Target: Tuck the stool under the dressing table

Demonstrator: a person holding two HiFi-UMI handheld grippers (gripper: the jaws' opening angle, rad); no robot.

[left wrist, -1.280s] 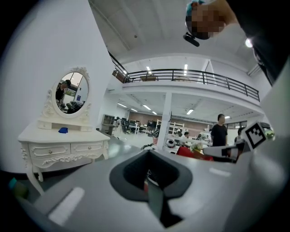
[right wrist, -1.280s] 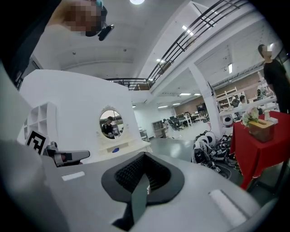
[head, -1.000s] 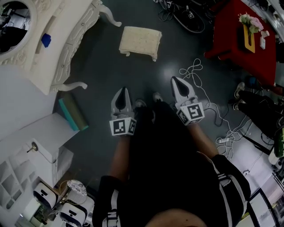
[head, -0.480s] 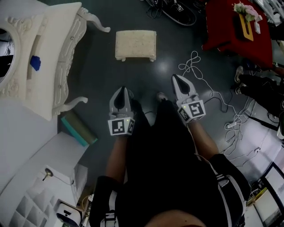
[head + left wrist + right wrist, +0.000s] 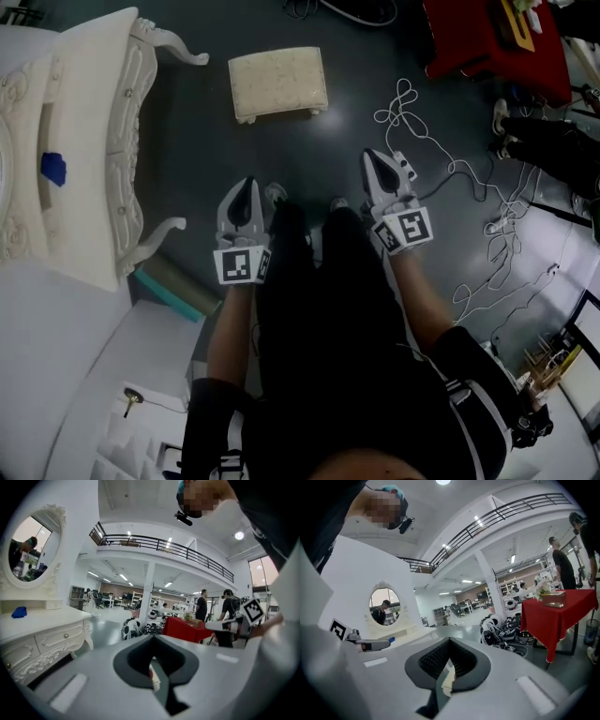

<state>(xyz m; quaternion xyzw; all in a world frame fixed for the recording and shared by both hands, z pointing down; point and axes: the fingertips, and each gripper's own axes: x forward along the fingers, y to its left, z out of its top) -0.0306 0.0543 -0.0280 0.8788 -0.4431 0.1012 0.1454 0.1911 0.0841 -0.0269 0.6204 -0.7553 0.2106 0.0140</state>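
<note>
The cream upholstered stool (image 5: 278,82) stands on the dark floor, out in the open to the right of the white carved dressing table (image 5: 89,141). My left gripper (image 5: 247,183) and right gripper (image 5: 373,157) are held side by side short of the stool, both shut and empty, touching nothing. In the left gripper view the shut left gripper (image 5: 153,638) points past the dressing table (image 5: 42,634) and its oval mirror (image 5: 30,550). The right gripper view shows the shut right gripper (image 5: 449,641), with the mirror (image 5: 384,604) beyond it.
A red-clothed table (image 5: 492,42) stands at the far right, with white cables (image 5: 427,122) looped on the floor beside it. A teal box (image 5: 173,286) and a white cabinet (image 5: 122,375) lie near the dressing table's front leg. People stand in the background (image 5: 202,606).
Both grippers have sunk and moved forward toward the stool. The stool and dressing table have shifted left in the head view. The jaws stay shut.
</note>
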